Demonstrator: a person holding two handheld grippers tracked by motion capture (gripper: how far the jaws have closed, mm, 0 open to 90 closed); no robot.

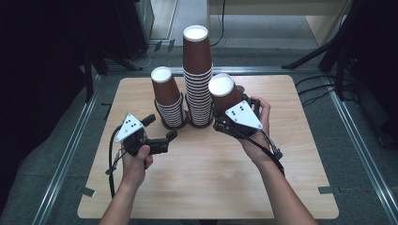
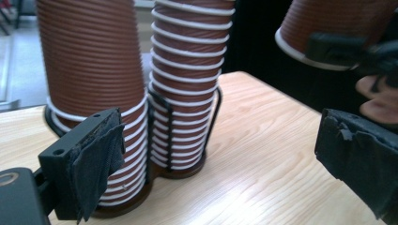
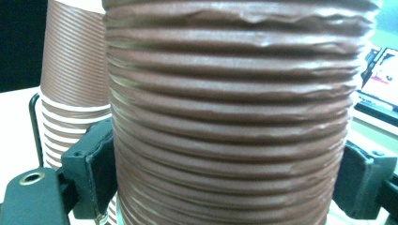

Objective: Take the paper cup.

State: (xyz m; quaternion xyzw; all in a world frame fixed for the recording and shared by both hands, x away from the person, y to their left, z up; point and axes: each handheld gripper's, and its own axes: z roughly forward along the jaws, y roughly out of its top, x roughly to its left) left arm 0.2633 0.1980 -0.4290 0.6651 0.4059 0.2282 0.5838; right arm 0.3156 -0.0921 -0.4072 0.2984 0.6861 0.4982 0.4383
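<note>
One cup point(image 3: 230, 122) (upside down) in right gripper point(image 3: 225, 183)

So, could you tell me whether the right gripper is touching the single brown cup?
Touching: in the right gripper view, the right gripper has both jaws pressed against the brown cup.

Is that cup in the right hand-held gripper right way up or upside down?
Upside down, tilted: the held cup shows its white base on top, and its rim hangs lowest in the left gripper view.
</note>
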